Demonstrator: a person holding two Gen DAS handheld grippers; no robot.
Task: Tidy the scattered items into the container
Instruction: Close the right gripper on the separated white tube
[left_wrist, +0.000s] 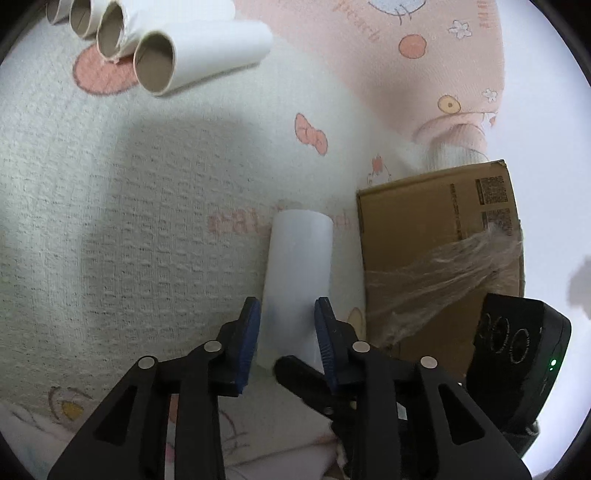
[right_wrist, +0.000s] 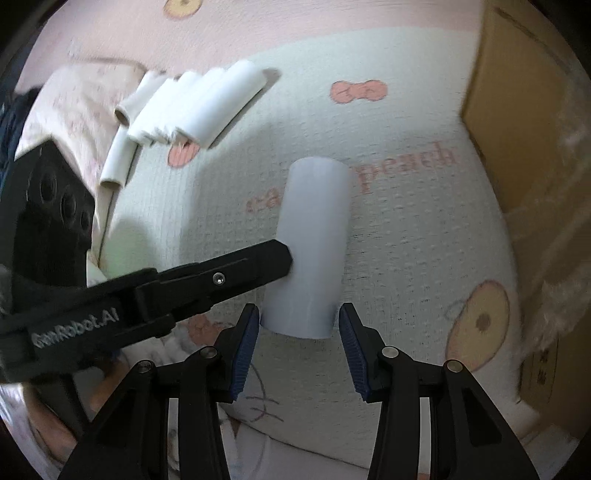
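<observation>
Left gripper (left_wrist: 287, 334): fingers close against the near end of the smooth white plastic tube (left_wrist: 297, 280), apparently gripping it. Right gripper (right_wrist: 297, 345): fingers wide, tube end just ahead, untouched. Tube lies lengthwise away from both on the textured bedspread (left_wrist: 129, 229); brown cardboard box (left_wrist: 436, 251) just beside, right.

Both fisheye views are softly and evenly lit, neither harsh nor dim, with black vignette corners and straight lines bowing toward the rim. In the left wrist view a broad grey shadow (left_wrist: 177, 177) lies on the textured white blanket (left_wrist: 92, 258) ahead and to the left of the left gripper (left_wrist: 288, 332). The far right edge washes out to near white. The cardboard tubes (left_wrist: 155, 48) far ahead look sharp. The right wrist view is smeared by motion blur: the pile of white tubes (right_wrist: 199, 107) ahead left and the cardboard box (right_wrist: 517, 155) at right lose their edges, while the right gripper (right_wrist: 297, 343) stays crisp.
</observation>
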